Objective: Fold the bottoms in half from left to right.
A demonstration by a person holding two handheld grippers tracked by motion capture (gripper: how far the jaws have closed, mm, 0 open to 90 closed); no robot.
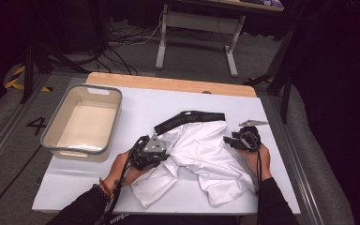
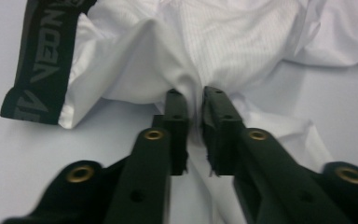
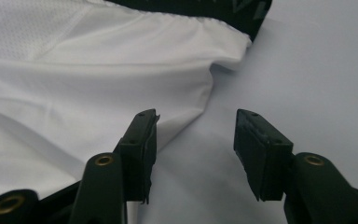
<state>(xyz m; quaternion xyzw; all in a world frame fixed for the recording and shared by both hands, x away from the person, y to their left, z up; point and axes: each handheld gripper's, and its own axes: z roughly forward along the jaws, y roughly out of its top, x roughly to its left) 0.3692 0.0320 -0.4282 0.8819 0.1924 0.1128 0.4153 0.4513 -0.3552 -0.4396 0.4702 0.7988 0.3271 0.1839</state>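
A crumpled white garment point(image 1: 201, 152) with a black lettered waistband point(image 1: 190, 119) lies on the white table point(image 1: 140, 105). My left gripper point(image 1: 166, 155) sits at the garment's left side. In the left gripper view its jaws stand almost together at the left gripper's tips point(image 2: 195, 100), with a puckered fold of the white cloth point(image 2: 223, 42) pinched between them; the waistband point(image 2: 46, 60) lies at upper left. My right gripper point(image 1: 227, 140) is at the garment's right edge. The right gripper point(image 3: 196, 123) is open over bare table, and the cloth point(image 3: 74, 79) reaches under its left jaw.
A grey-rimmed, cream tub point(image 1: 115, 117) stands at the table's left, apart from the garment. The table's wooden back edge point(image 1: 168, 84) runs behind it. A desk frame and cables lie on the floor beyond.
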